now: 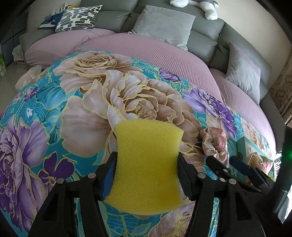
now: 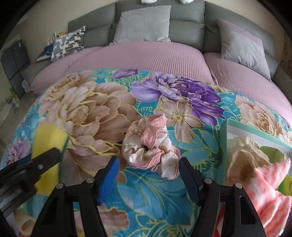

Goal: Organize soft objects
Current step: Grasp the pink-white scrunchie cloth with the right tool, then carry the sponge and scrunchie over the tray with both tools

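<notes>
My left gripper is shut on a yellow sponge and holds it above the floral blanket; the sponge also shows at the left of the right wrist view. My right gripper is open, its jaws on either side of a pink and cream satin scrunchie that lies on the blanket; the scrunchie also shows in the left wrist view. A mint-green box at the right holds a beige cloth and a pink-and-white fuzzy cloth.
The blanket covers a table in front of a grey sofa with pink seat covers. Grey cushions, a patterned cushion and white plush toys sit on the sofa.
</notes>
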The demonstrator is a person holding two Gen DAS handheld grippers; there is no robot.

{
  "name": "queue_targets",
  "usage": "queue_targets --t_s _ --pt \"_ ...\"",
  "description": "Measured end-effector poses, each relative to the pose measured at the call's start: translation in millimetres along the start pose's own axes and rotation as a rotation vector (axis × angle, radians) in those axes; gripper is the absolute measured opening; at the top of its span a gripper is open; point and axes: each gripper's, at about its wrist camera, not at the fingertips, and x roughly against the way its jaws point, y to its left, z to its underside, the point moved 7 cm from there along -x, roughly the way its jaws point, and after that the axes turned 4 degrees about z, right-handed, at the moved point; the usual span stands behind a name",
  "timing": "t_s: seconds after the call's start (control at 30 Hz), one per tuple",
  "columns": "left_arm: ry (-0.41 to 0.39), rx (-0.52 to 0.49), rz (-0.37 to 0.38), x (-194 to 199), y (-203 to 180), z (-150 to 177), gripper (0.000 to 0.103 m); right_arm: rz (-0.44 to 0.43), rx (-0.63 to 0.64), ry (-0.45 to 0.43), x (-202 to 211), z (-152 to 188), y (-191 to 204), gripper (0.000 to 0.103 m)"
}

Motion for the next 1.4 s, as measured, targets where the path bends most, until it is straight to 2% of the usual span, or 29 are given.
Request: queue_targets --t_s 0.13,0.5,0.6,0.67,0.87,1.17,1.4 --pt "0.004 0.005 -0.001 -1.1 1.0 0.4 0.063 0.006 0.008 0.018 -11.0 -2.3 -1.0 0.062" --pt "0.020 -0.003 0.000 -4.6 -1.7 2.6 0.063 -0.015 -0.006 0.031 -22.1 -4.0 -1.5 0.057" --pt "0.024 -0.003 -0.001 -5.0 -0.8 2.8 0.063 -0.019 -0.015 0.024 -20.5 -3.2 -2.9 0.050" --pt "0.026 -0.005 -0.002 -5.5 -1.0 3.2 0.063 -0.028 -0.024 0.024 -18.9 -2.9 -4.9 0.042" --pt "0.028 -0.012 0.007 -4.9 -3.0 3.7 0.063 -0.064 -0.046 -0.001 -8.5 -1.2 -5.9 0.030" --pt "0.019 -0.022 0.012 -0.9 -8.5 3.6 0.063 -0.083 -0.111 -0.084 34.5 7.1 -15.2 0.030" --pt "-0.006 -0.042 0.032 13.1 -19.3 2.9 0.063 -0.055 -0.144 -0.130 73.8 23.0 -25.7 0.030"
